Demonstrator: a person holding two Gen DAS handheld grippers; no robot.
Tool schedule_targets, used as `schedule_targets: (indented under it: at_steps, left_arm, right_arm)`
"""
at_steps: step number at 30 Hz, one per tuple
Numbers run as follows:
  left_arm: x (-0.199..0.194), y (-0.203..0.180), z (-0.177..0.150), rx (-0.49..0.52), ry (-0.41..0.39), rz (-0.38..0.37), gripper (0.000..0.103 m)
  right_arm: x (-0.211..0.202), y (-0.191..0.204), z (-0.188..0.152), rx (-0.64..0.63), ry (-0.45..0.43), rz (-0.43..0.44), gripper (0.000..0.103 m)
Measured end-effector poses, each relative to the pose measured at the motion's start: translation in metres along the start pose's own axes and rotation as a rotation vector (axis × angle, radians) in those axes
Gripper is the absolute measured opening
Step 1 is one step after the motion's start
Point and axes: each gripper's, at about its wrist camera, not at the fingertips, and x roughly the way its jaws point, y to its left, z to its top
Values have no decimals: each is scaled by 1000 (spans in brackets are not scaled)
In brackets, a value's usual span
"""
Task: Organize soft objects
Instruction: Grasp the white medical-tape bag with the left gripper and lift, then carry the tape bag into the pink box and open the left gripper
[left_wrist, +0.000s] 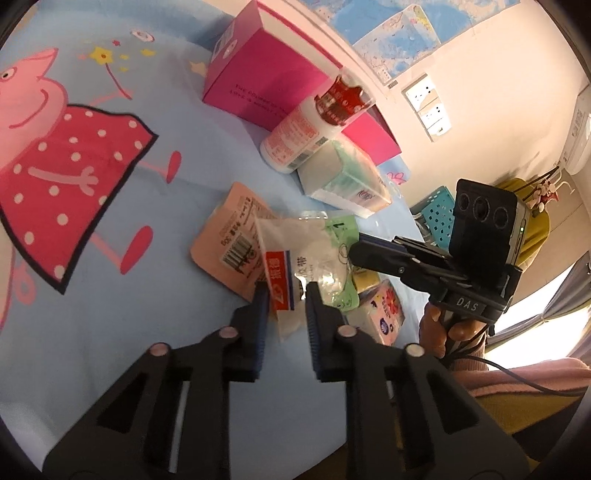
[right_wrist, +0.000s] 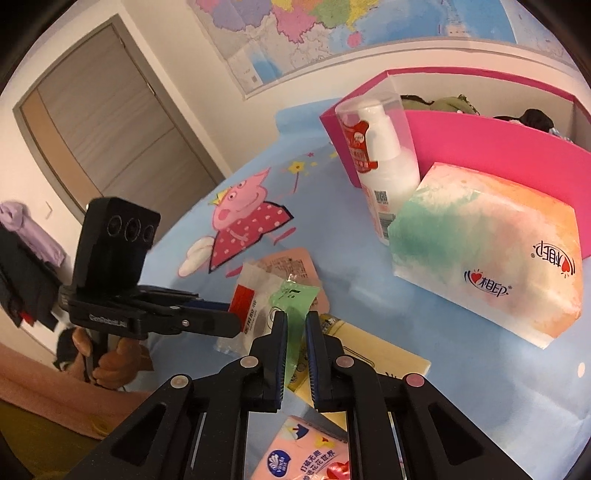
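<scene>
2 grippers pinch neighbouring packets: left gripper clamps the clear red-labelled packet, right gripper clamps the green sachet just beside it.

The left gripper is seen from its own camera pointing down and forward, its two blue-padded fingers drawn close and pinched on the edge of a clear packet with a red and blue label. The right gripper is likewise angled downward, its jaws brought nearly together and clamped on the corner of a green packet. In the left camera the right gripper enters from three o'clock, its handle wrapped by a hand with a pink sleeve behind. In the right camera the left gripper comes in from nine o'clock, gripped from below by the other hand.
</scene>
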Motion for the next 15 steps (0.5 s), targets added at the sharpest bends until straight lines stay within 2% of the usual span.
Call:
schedule_targets:
  at_steps: [5, 8, 15]
  left_arm:
    - [-17, -16, 8, 45, -49, -18, 16]
    - [-27, -31, 18, 88, -84, -25, 16]
    - [-49, -57, 61, 192, -160, -12, 17]
  right_arm:
    - [-12, 4, 7, -4, -33, 38, 9]
    - [-23, 10, 18, -33, -71, 31, 9]
    - [-52, 18, 54, -90, -168, 16, 9]
